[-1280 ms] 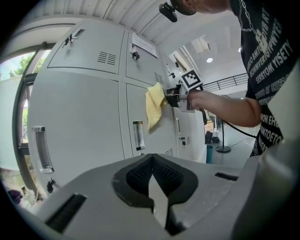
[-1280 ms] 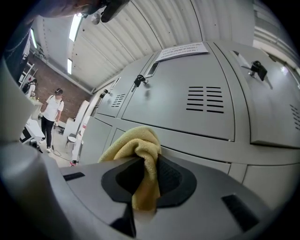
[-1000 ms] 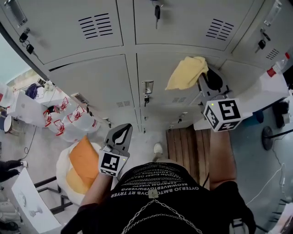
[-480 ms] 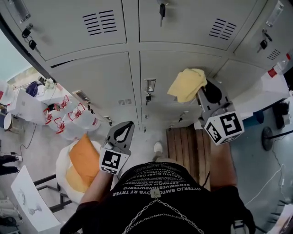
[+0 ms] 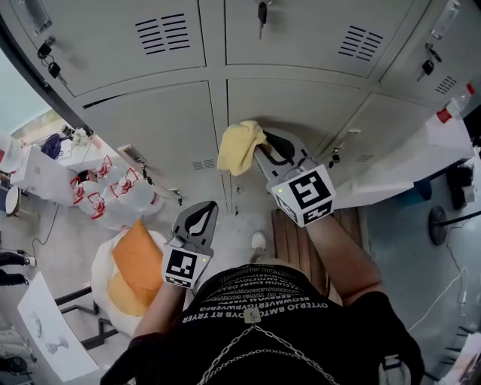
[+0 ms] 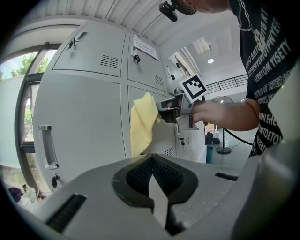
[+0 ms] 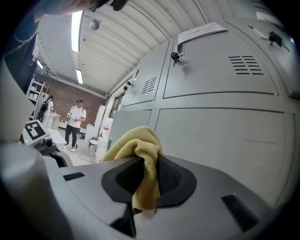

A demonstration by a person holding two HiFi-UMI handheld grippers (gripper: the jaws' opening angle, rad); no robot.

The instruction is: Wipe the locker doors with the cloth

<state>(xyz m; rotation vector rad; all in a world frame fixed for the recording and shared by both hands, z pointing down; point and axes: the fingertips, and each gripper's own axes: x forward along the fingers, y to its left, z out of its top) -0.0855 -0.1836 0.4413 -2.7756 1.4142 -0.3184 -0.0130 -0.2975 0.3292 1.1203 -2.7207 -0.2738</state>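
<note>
The grey locker doors (image 5: 293, 105) fill the top of the head view. My right gripper (image 5: 261, 150) is shut on a yellow cloth (image 5: 239, 145), which bunches against the left side of the lower middle door, by the seam. In the right gripper view the cloth (image 7: 138, 154) hangs pinched in my right gripper (image 7: 145, 185), in front of a door (image 7: 225, 136). My left gripper (image 5: 200, 219) hangs lower, away from the lockers, shut and empty. The left gripper view shows the cloth (image 6: 142, 123) and the right gripper (image 6: 171, 111) against the doors (image 6: 79, 117).
Keys (image 5: 261, 13) hang from locks on the upper doors. An orange cushion (image 5: 137, 267) lies on a white seat at lower left, with white jugs (image 5: 113, 197) beside it. A wooden pallet (image 5: 289, 237) lies below the lockers. A person (image 7: 75, 123) stands far off.
My right gripper has swept left across the lower doors with the cloth, from the right-hand door to the middle door's left edge. The left gripper has not moved.
</note>
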